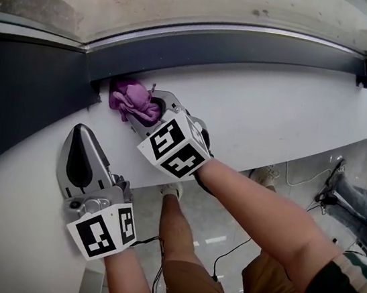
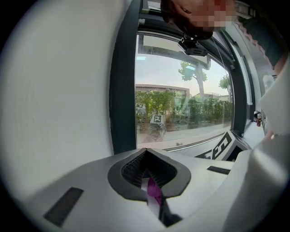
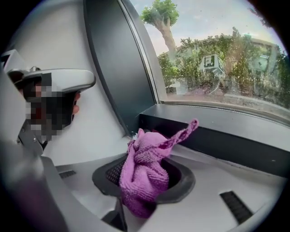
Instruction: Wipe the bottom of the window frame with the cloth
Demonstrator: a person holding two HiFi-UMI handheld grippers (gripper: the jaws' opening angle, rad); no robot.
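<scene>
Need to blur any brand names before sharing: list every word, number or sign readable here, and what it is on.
No readable words, numbers or brands.
Left cube: black-and-white square patterns, not letters.
Right cube: the same.
Marker seen in the window glass: pattern only.
Cloth: no tag or print shows.

- White sill [image 1: 275, 121], smooth and matte; the dark window frame [image 1: 251, 50] runs along its far edge.
- Purple cloth [image 1: 133, 98] bunched on the sill at the corner, touching the frame, pinched in the right gripper [image 1: 144, 113].
- Left gripper [image 1: 82, 136] over the sill nearby; contact unclear.
</scene>
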